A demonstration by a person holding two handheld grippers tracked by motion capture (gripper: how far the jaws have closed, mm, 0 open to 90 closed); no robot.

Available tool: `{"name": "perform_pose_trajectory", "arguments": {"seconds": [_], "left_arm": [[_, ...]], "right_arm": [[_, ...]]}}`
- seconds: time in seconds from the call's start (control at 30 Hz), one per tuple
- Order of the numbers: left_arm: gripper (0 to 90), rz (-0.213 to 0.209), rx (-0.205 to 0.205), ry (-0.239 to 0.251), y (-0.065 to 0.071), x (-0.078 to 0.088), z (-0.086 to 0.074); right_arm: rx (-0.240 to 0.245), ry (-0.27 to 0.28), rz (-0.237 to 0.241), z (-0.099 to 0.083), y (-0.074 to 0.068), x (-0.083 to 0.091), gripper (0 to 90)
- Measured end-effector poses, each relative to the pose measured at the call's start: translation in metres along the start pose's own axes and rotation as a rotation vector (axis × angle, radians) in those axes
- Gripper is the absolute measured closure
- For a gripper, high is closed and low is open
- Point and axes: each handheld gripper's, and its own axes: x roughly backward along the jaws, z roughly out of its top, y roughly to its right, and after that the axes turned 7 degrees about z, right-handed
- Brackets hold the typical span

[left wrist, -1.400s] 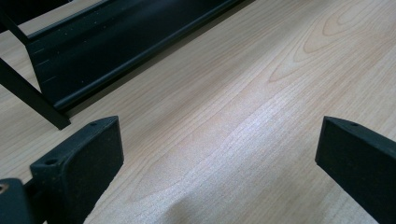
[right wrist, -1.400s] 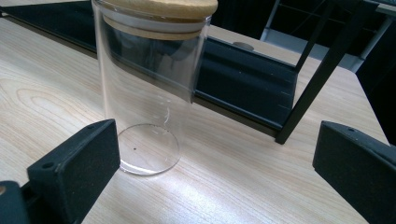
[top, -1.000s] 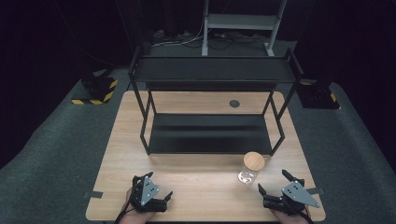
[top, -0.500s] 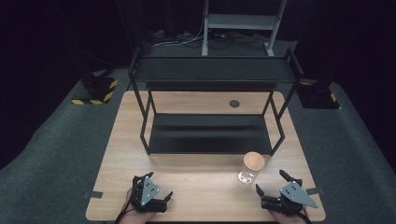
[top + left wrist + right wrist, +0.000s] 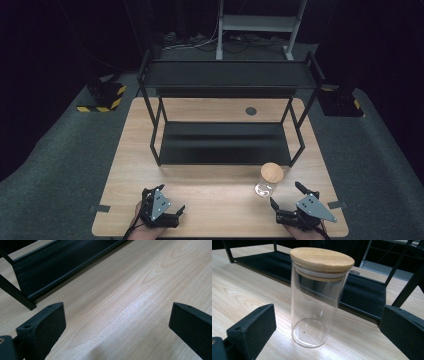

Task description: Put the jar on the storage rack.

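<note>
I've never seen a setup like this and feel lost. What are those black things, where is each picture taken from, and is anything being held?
A person holds a two-jaw tool in each hand: the left gripper and the right gripper. One camera looks down on the wooden table; the other two ride on the grippers, looking along their black jaws. On the table stand a black metal shelf and an upright, empty glass jar with a wooden lid. Both grippers are open and hold nothing; the jar stands just ahead of the right one.

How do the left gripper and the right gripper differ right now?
The right gripper faces an upright glass jar with a wooden lid, standing just beyond its jaws; the left gripper faces bare table. In the high view the right gripper sits near the table's right front corner, the left nearer the left front. Both stand open, holding nothing.
</note>
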Motion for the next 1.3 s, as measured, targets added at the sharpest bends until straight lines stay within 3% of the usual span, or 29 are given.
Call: {"name": "perform_pose_trajectory", "arguments": {"seconds": [1.3], "left_arm": [[1.4, -0.004, 0.002, 0.003, -0.001, 0.0, 0.0]], "right_arm": [[-0.03, 0.019, 0.006, 0.005, -0.01, -0.018, 0.0]]}}
